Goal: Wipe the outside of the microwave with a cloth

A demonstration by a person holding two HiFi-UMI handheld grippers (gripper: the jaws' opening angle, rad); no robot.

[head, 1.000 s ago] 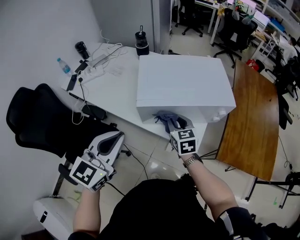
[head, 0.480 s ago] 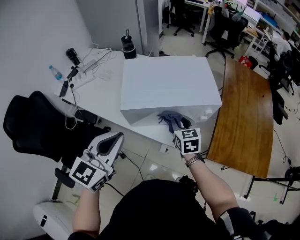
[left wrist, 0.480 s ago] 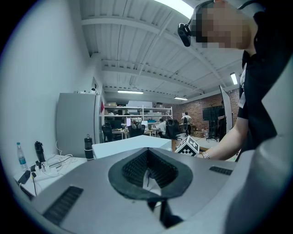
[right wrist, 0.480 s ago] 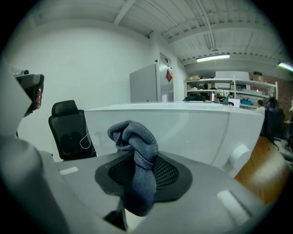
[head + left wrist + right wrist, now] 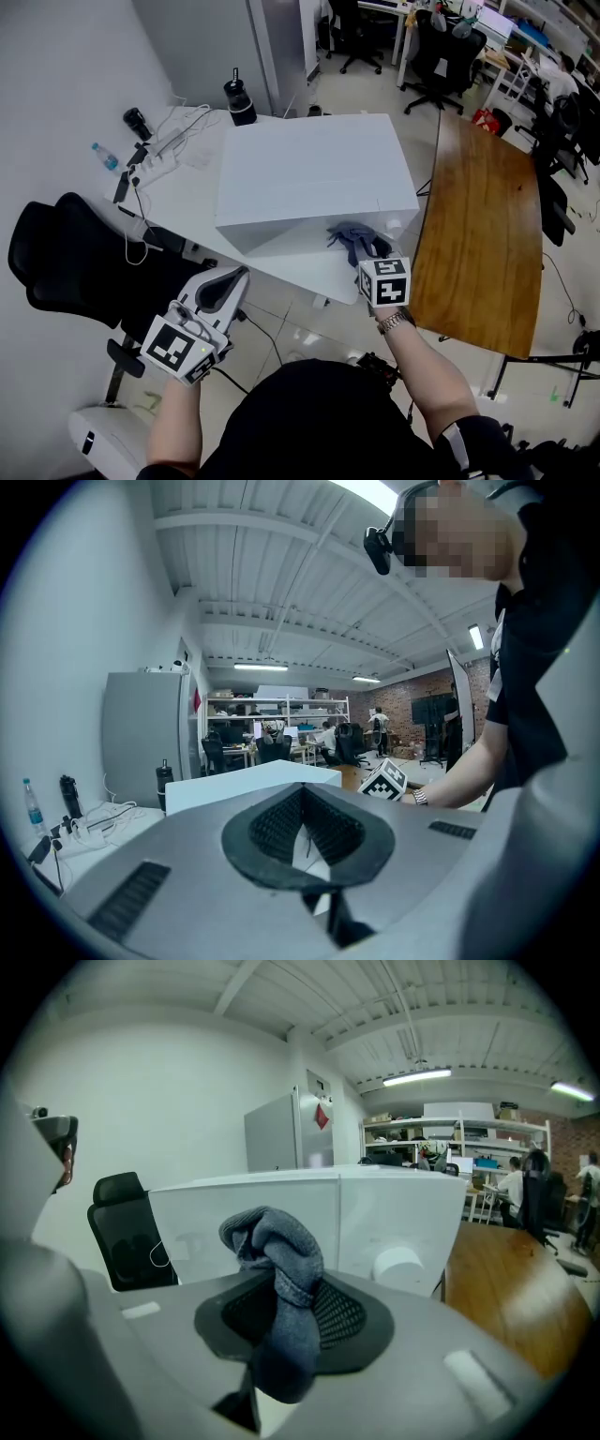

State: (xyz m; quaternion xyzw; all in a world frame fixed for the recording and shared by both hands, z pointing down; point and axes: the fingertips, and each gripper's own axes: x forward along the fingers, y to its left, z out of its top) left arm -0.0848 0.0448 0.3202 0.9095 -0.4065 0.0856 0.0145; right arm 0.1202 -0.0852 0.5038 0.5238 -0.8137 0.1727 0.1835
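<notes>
The white microwave point(image 5: 309, 173) stands on a white desk, its front face toward me. My right gripper point(image 5: 364, 248) is shut on a bunched grey-blue cloth point(image 5: 349, 234), held at the lower right part of that front face. In the right gripper view the cloth point(image 5: 277, 1260) sticks up from between the jaws of the right gripper point(image 5: 281, 1312), with the microwave's door and round knob point(image 5: 398, 1265) just behind. I cannot tell whether cloth and door touch. My left gripper point(image 5: 228, 284) hangs low at the left, off the desk, shut and empty. From the left gripper point(image 5: 305, 832) the microwave point(image 5: 248, 782) lies ahead.
The white desk point(image 5: 183, 192) carries a power strip with cables point(image 5: 161, 142), a water bottle point(image 5: 105, 156) and a black flask point(image 5: 240, 98). A black office chair point(image 5: 70, 258) stands left of me. A wooden table point(image 5: 478, 225) runs along the right.
My right gripper has carried the cloth rightward along the microwave's front, from its left part to its right part. The left gripper stayed low at the left, still shut.
</notes>
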